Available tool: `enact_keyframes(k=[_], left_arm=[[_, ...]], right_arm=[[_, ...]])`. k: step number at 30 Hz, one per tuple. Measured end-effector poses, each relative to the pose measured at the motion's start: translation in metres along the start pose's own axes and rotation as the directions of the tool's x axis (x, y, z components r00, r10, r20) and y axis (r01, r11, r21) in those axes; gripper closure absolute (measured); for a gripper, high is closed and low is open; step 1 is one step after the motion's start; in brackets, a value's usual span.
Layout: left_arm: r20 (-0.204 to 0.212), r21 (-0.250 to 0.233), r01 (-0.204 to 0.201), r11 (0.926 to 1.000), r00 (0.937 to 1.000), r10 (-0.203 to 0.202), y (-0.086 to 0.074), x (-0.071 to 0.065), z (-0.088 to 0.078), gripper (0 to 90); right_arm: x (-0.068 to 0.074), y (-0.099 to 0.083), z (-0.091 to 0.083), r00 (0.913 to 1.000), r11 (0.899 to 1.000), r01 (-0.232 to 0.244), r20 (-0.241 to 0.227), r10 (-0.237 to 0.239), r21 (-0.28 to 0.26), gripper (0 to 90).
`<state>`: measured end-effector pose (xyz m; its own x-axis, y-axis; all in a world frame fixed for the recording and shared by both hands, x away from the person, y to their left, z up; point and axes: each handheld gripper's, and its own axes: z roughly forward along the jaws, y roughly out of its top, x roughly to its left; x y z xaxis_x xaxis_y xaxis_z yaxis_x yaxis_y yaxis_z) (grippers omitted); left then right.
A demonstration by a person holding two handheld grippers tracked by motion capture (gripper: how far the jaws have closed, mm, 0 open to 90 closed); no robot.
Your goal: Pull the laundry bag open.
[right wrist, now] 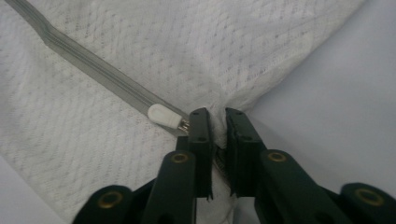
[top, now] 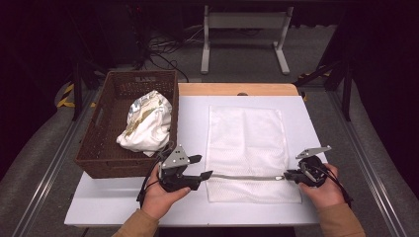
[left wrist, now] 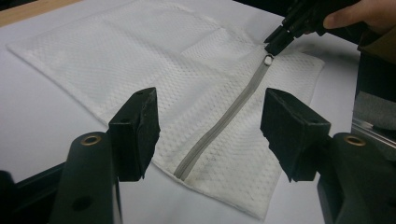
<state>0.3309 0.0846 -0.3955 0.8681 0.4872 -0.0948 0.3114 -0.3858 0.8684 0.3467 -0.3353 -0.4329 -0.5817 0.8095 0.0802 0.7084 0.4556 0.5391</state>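
A white mesh laundry bag [top: 247, 138] lies flat on the white table, its grey zipper [top: 244, 177] running along the near edge. My left gripper [top: 201, 167] stands open at the zipper's left end; in the left gripper view its jaws [left wrist: 215, 130] straddle that end of the bag [left wrist: 140, 60] without touching it. My right gripper [top: 287, 175] is shut on the bag's fabric at the zipper's right end. In the right gripper view the jaws [right wrist: 217, 116] pinch a fold of mesh, and the white zipper pull [right wrist: 163, 115] lies just left of them. The right gripper [left wrist: 275, 44] also shows far off.
A brown wicker basket [top: 99, 143] stands at the table's left, holding a crumpled white and gold cloth [top: 148, 123]. The table's wooden far edge [top: 237, 89] shows beyond the bag. A white metal frame [top: 244, 22] stands on the floor behind.
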Motion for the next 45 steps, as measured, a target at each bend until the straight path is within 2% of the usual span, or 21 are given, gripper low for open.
enact_keyframes(k=[8, 14, 16, 22, 25, 29, 34, 37, 38, 40, 41, 45], left_arm=[[0.024, -0.005, 0.003, 1.0, 0.9997, -0.003, 0.007, -0.004, 0.007, 38.3], [0.07, -0.001, -0.032, 0.9995, 0.9971, 0.032, 0.019, -0.017, 0.024, 38.2], [0.084, 0.003, -0.042, 0.9991, 0.9956, 0.042, 0.023, -0.021, 0.03, 38.1], [0.138, 0.009, -0.076, 0.9971, 0.9877, 0.074, 0.037, -0.037, 0.057, 39.9], [0.172, 0.007, -0.069, 0.9976, 0.9829, 0.066, 0.042, -0.04, 0.07, 41.1], [0.193, 0.008, -0.08, 0.9967, 0.9781, 0.077, 0.049, -0.048, 0.085, 41.9], [0.223, 0.001, -0.07, 0.9975, 0.9723, 0.068, 0.055, -0.054, 0.098, 43.6], [0.22, 0.006, -0.072, 0.9974, 0.9731, 0.068, 0.056, -0.057, 0.104, 44.6], [0.218, 0.004, -0.062, 0.9981, 0.9741, 0.06, 0.056, -0.06, 0.111, 45.1], [0.222, 0.003, -0.06, 0.9982, 0.9733, 0.058, 0.057, -0.06, 0.114, 45.3], [0.221, 0.0, -0.05, 0.9988, 0.974, 0.049, 0.057, -0.062, 0.121, 46.3], [0.214, 0.003, -0.043, 0.9991, 0.9761, 0.042, 0.057, -0.064, 0.13, 48.0]], right_arm=[[-0.002, -0.001, -0.001, 0.9994, 1.0, -0.002, -0.034, 0.002, -0.012, 86.7], [-0.007, -0.001, -0.01, 0.9974, 0.997, -0.014, -0.071, 0.009, -0.07, 86.9], [-0.009, -0.001, -0.014, 0.9962, 0.995, -0.008, -0.087, -0.001, -0.1, 86.9], [-0.012, -0.001, -0.017, 0.9938, 0.992, -0.015, -0.111, 0.001, -0.126, 86.9], [-0.012, -0.001, -0.018, 0.9934, 0.991, -0.015, -0.115, 0.0, -0.131, 86.9], [-0.012, -0.001, -0.02, 0.9925, 0.99, -0.016, -0.122, -0.001, -0.139, 86.9], [-0.012, -0.001, -0.022, 0.9921, 0.989, -0.016, -0.126, -0.003, -0.148, 86.9], [-0.011, -0.001, -0.021, 0.9922, 0.989, -0.011, -0.125, -0.008, -0.149, 86.9], [-0.011, -0.001, -0.022, 0.9919, 0.988, -0.012, -0.127, -0.007, -0.153, 86.9], [-0.011, -0.001, -0.023, 0.9921, 0.987, -0.011, -0.125, -0.009, -0.158, 86.9], [-0.011, -0.001, -0.024, 0.9915, 0.986, -0.013, -0.13, -0.009, -0.167, 86.9], [-0.011, -0.001, -0.025, 0.9918, 0.984, -0.01, -0.127, -0.013, -0.176, 86.9]])
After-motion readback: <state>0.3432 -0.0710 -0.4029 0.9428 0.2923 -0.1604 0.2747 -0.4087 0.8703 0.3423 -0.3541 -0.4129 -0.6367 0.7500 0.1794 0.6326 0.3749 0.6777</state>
